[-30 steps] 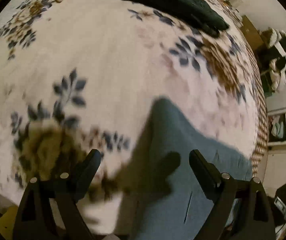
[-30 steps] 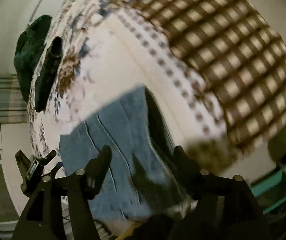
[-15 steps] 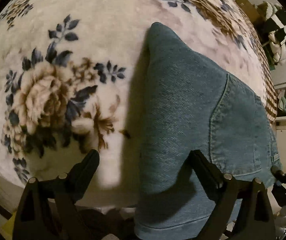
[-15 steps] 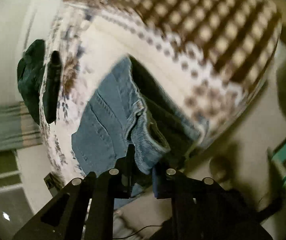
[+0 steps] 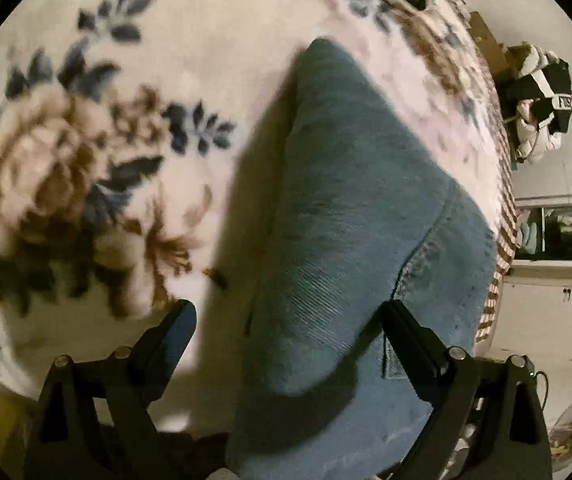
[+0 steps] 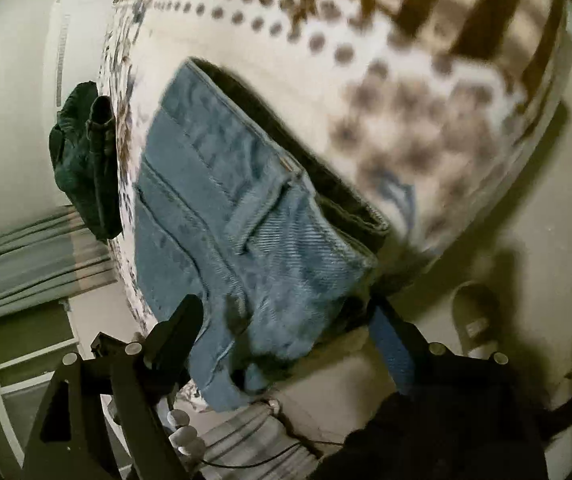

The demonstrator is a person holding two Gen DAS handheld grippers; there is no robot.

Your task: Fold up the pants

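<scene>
The folded jeans (image 5: 349,240) lie on the floral blanket (image 5: 86,160), reaching forward from between both claws. The left claw (image 5: 286,324) and right claw (image 6: 286,312) stand spread, gripping nothing, probably so the fold rests undisturbed.
</scene>
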